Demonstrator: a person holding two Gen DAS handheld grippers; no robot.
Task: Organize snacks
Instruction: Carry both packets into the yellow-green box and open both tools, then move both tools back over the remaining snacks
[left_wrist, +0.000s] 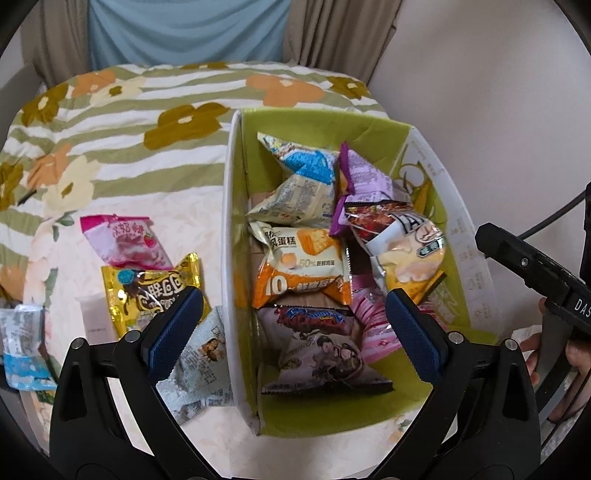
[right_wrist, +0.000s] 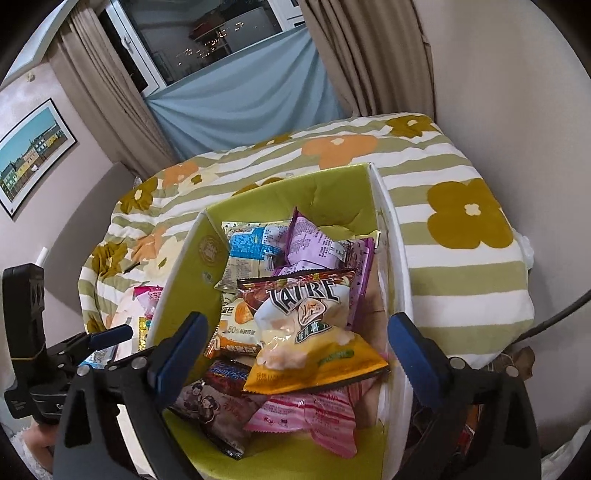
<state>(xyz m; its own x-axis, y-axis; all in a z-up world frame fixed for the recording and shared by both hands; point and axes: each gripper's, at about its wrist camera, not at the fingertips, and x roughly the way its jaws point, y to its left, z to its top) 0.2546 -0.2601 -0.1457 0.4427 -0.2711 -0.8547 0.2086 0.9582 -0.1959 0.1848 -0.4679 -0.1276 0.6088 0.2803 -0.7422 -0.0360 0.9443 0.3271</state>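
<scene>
A green-lined white box (left_wrist: 229, 206) sits on a bed and holds several snack packets, among them an orange cake packet (left_wrist: 301, 266), a brown-and-yellow chips bag (left_wrist: 402, 243) and a purple packet (left_wrist: 360, 177). My left gripper (left_wrist: 291, 325) is open and empty above the box's near left wall. Left of the box lie a pink packet (left_wrist: 125, 240), a gold packet (left_wrist: 147, 291) and a pale printed packet (left_wrist: 201, 365). In the right wrist view my right gripper (right_wrist: 295, 350) is open and empty over the box (right_wrist: 397, 266), above the chips bag (right_wrist: 310, 332).
The bed carries a green-striped flowered blanket (left_wrist: 110, 122). A blue-and-white packet (left_wrist: 22, 347) lies at the far left edge. Curtains (right_wrist: 236, 92) and a wall stand behind the bed. The other gripper shows at the right of the left wrist view (left_wrist: 535, 273).
</scene>
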